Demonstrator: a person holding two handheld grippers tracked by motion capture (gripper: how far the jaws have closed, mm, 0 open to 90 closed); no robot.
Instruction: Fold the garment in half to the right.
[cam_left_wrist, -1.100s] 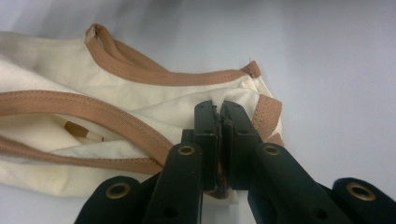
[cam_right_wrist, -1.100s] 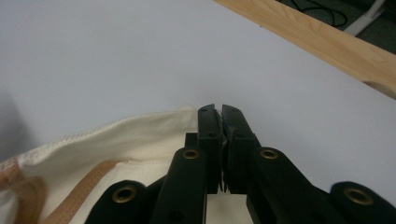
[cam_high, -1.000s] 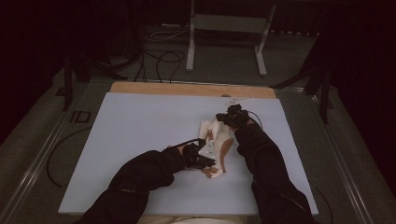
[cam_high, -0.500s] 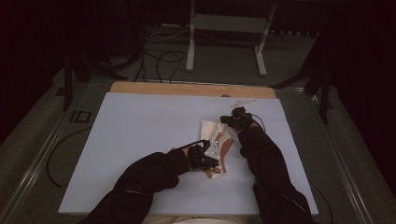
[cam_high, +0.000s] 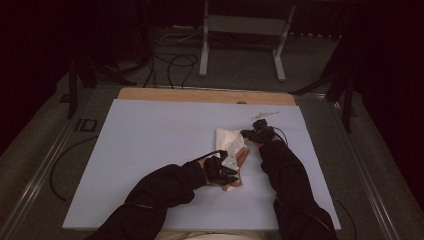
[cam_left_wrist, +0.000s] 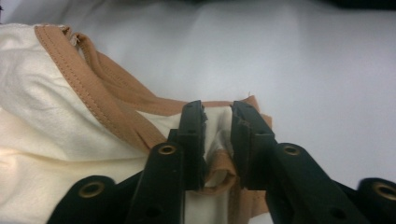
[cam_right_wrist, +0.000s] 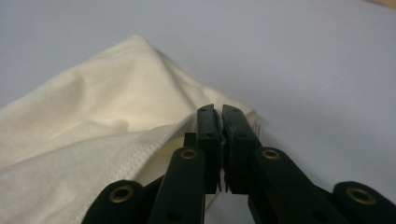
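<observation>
Cream garment (cam_high: 229, 145) with tan trim, lying bunched right of centre on the white table (cam_high: 150, 150): left gripper (cam_left_wrist: 218, 140) pinches its tan-edged end, right gripper (cam_right_wrist: 221, 122) clamps a hemmed corner; spreading or folding apparently remains undone.

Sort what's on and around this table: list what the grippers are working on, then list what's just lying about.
In the job:
- cream garment with tan trim, bunched on the table
- left gripper, jaws pinching a fold at the tan trim
- right gripper, jaws shut on a cream edge

Lying about:
- small clear wrapper beyond the right gripper
- metal stand on the floor
- loose cables on the floor
</observation>
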